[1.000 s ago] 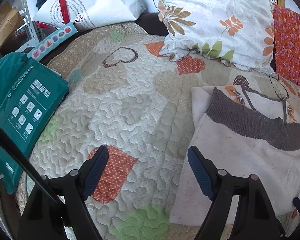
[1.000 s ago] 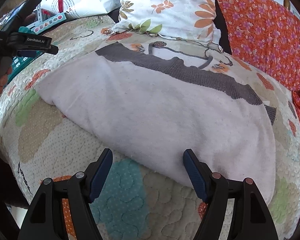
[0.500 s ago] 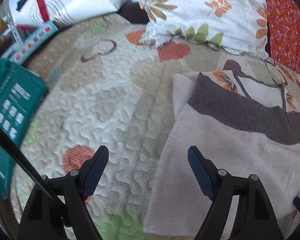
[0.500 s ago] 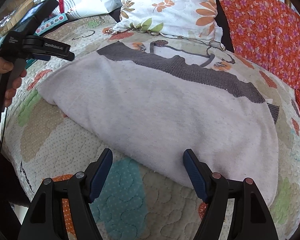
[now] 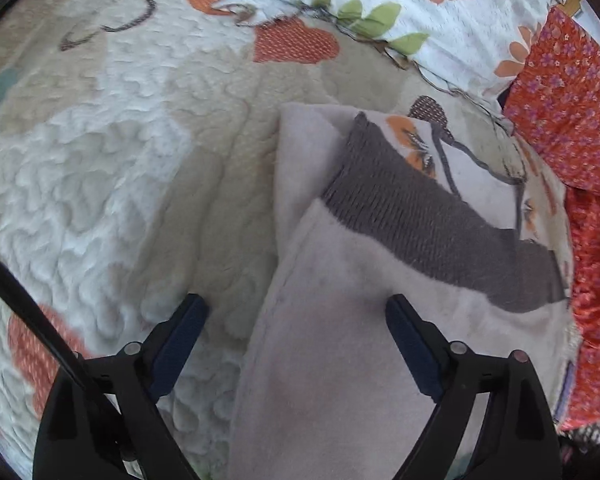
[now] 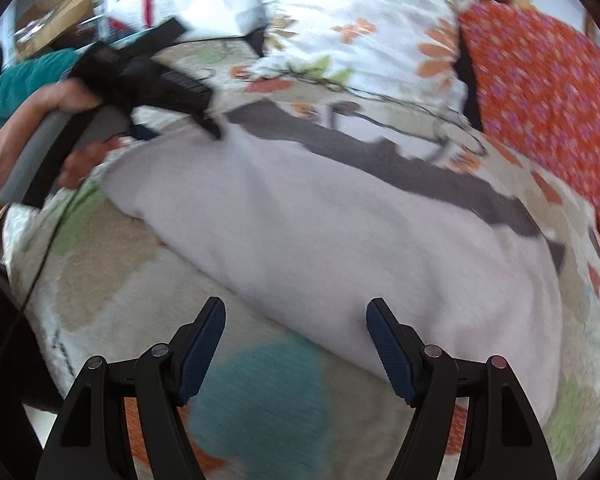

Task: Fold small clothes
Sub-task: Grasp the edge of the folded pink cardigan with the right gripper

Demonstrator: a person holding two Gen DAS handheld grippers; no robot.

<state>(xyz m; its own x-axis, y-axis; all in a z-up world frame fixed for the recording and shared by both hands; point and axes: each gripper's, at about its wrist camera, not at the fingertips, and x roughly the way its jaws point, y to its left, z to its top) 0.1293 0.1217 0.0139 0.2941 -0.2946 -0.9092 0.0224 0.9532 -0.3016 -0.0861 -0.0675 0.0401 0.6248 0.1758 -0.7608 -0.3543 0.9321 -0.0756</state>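
The pale garment (image 5: pixel 360 320), with its dark ribbed band (image 5: pixel 420 216), is spread flat on the quilted bed (image 5: pixel 120 160), and its left edge runs from about 12 o'clock down to 6 o'clock through the left wrist view. The left tool (image 5: pixel 296 332) is held unclenched astride that edge, its jaws having just been widened further; the cloth lies between them but is not pinched, one pad over quilt at 9 o'clock, the other over fabric at 3 o'clock. A good grasp is judged to need the edge taken well inside both pads, so that both cloth layers, if doubled, are caught and none of the quilt. In the right wrist view the left tool and the hand (image 6: pixel 52 120) holding it are seen at 10 o'clock, over the garment's far left corner. The right tool (image 6: pixel 296 336) is released too, empty, with the near hem just beyond its pads at 12 o'clock. Open quilt is left at 9 o'clock; the floral pillow (image 6: pixel 360 20) at 12 o'clock and the orange cushion (image 6: pixel 540 92) at 2 o'clock crowd the far side, so folding toward them is judged tight.
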